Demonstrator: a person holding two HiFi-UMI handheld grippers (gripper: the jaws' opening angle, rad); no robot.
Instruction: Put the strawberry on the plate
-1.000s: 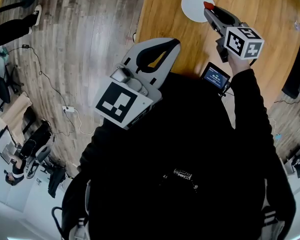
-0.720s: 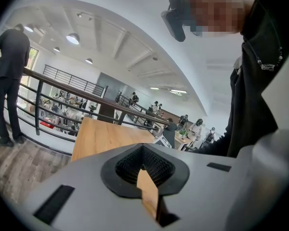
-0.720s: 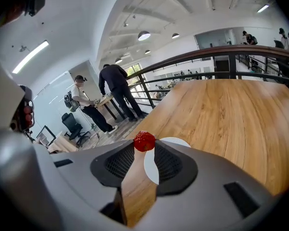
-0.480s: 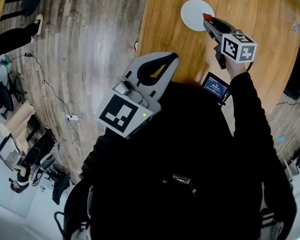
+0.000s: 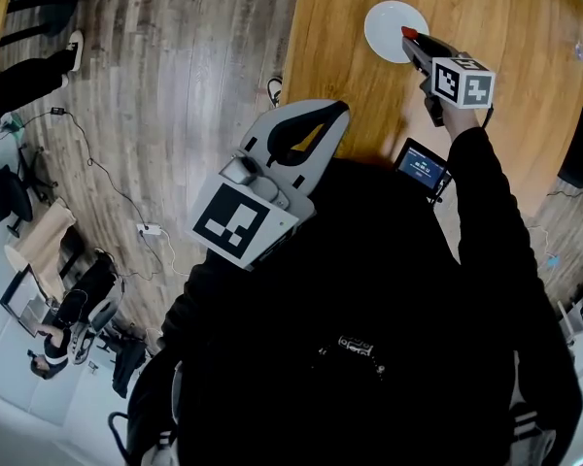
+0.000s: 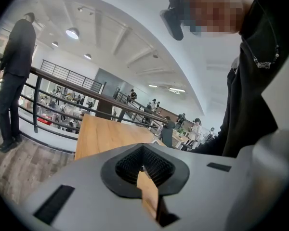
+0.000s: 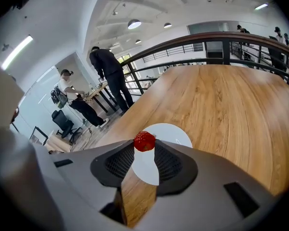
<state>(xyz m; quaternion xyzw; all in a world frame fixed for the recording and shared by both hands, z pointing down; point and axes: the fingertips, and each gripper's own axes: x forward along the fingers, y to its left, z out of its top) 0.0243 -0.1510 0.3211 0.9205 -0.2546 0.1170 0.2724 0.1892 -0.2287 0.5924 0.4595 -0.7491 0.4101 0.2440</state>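
Strawberry (image 7: 144, 141) in right hand-held gripper (image 5: 409, 34), at edge of plate (image 7: 176, 132)

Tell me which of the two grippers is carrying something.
The right gripper: a red strawberry is pinched between its jaw tips, near the white plate. The left gripper has its jaws together with nothing between them.

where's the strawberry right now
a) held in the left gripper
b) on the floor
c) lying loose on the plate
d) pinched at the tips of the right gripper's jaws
d: the strawberry is clamped between the jaw tips of the right gripper, with the white plate showing just beyond it on the wooden table.
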